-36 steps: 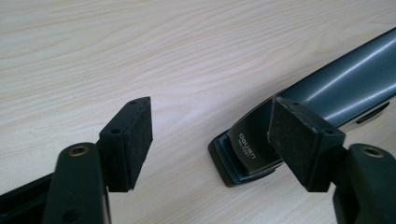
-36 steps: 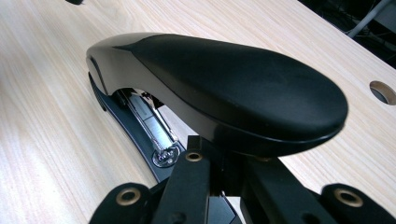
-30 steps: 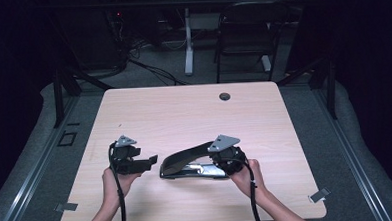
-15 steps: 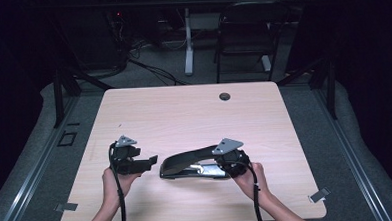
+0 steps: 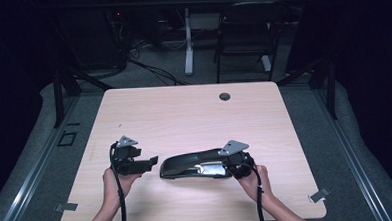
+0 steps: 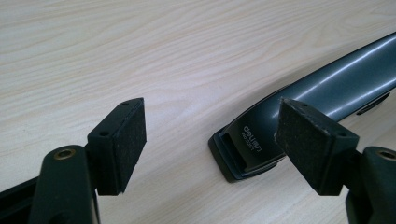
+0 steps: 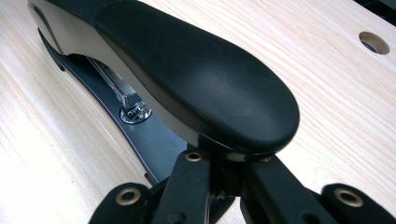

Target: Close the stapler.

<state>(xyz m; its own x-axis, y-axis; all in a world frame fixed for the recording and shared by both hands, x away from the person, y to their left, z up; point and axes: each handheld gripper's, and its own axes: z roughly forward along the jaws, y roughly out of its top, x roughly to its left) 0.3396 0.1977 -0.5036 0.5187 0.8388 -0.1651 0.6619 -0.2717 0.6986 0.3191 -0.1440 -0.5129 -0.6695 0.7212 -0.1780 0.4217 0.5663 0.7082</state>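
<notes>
**Long stapler on a pale wooden table, one gripper at each end**

The table [image 5: 184, 116] is light wood with a round cable hole [image 5: 225, 96] near its far edge, and the room around it is dark, with a chair and cables on the floor behind. A long black stapler [image 5: 196, 163] lies flat on the table's near part, between the two grippers. The right gripper [image 5: 235, 165] is at the stapler's handle end. In the right gripper view its jaws are clenched together under the rounded handle [image 7: 201, 79], which overhangs them; whether the pads really pinch the stapler I cannot tell. The metal magazine [image 7: 123, 91] shows in the gap above the base. The left gripper [image 5: 147, 164] has its fingers [image 6: 119, 144] released, standing apart, with the stapler's nose [image 6: 245, 149] just ahead of them, nearer to the right-hand finger and not touched.
</notes>
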